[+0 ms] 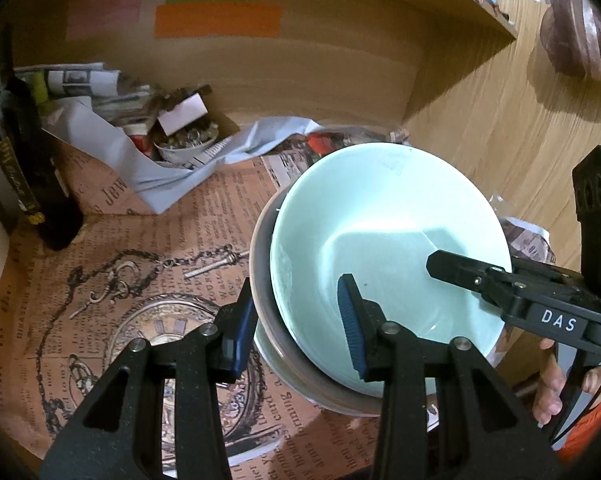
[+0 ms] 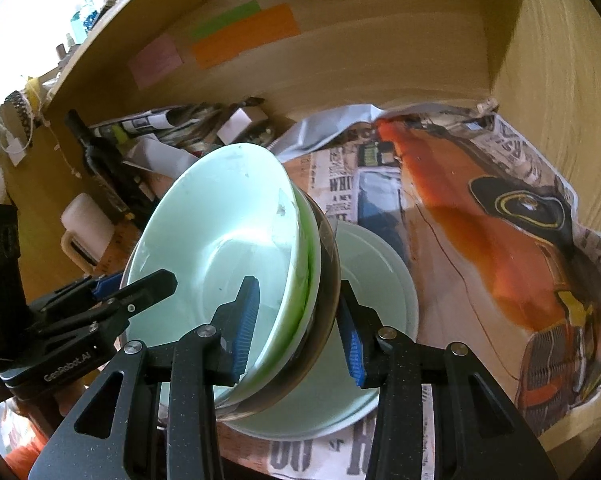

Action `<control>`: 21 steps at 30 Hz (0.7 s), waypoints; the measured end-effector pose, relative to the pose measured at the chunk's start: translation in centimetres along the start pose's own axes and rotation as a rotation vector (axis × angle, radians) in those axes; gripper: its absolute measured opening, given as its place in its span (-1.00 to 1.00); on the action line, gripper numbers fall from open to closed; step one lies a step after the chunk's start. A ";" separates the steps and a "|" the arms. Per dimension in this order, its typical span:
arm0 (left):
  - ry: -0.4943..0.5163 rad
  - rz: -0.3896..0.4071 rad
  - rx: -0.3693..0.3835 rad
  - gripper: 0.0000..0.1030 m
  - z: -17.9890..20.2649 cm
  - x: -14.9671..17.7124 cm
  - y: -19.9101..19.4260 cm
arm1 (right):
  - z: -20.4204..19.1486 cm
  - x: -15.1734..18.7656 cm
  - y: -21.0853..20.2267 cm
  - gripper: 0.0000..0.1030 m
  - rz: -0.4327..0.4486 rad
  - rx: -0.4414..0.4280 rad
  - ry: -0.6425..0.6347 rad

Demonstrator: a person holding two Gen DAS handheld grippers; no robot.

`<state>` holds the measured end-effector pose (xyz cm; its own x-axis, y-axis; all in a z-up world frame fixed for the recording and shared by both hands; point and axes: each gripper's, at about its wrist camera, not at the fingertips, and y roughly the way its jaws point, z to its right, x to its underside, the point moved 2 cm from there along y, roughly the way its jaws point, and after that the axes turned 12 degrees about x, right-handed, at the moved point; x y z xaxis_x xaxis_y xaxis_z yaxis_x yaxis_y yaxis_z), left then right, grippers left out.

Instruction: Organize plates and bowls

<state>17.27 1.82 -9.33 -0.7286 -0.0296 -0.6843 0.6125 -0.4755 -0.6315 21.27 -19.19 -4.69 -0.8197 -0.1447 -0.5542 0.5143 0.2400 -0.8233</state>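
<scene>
A stack of nested bowls hangs tilted over the newspaper-lined shelf. A pale mint bowl point(image 1: 380, 216) point(image 2: 220, 224) is on top; a green bowl point(image 2: 306, 240) and a dark glassy bowl point(image 2: 328, 280) sit under it. My left gripper point(image 1: 296, 332) is shut on the stack's near rim, one pad inside the mint bowl and one outside. From the opposite side my right gripper point(image 2: 300, 336) point(image 1: 460, 280) clamps the rim the same way. The left gripper point(image 2: 140, 284) also shows in the right wrist view. A pale plate point(image 2: 384, 276) lies below the stack; I cannot tell whether it is carried.
A dark wine bottle point(image 1: 20, 160) point(image 2: 100, 160) stands at the back left beside crumpled papers and a small filled bowl point(image 1: 184, 144). A white mug point(image 2: 84, 232) sits left of the stack. Wooden back wall point(image 1: 300, 60) and side wall point(image 2: 560, 100) enclose the shelf.
</scene>
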 end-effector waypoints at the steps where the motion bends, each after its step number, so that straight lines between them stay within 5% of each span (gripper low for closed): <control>1: -0.003 -0.007 0.001 -0.23 0.0 0.0 0.3 | 0.2 0.1 0.2 -0.31 -0.005 0.001 0.004; 21: -0.031 -0.054 0.031 -0.24 -1.4 0.2 2.0 | 0.5 -0.4 2.1 -0.18 -0.013 -0.045 0.010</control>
<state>18.78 2.12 -11.26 -0.7700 -0.0302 -0.6374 0.5623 -0.5043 -0.6554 22.82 -19.14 -6.32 -0.8289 -0.1383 -0.5421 0.4919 0.2812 -0.8240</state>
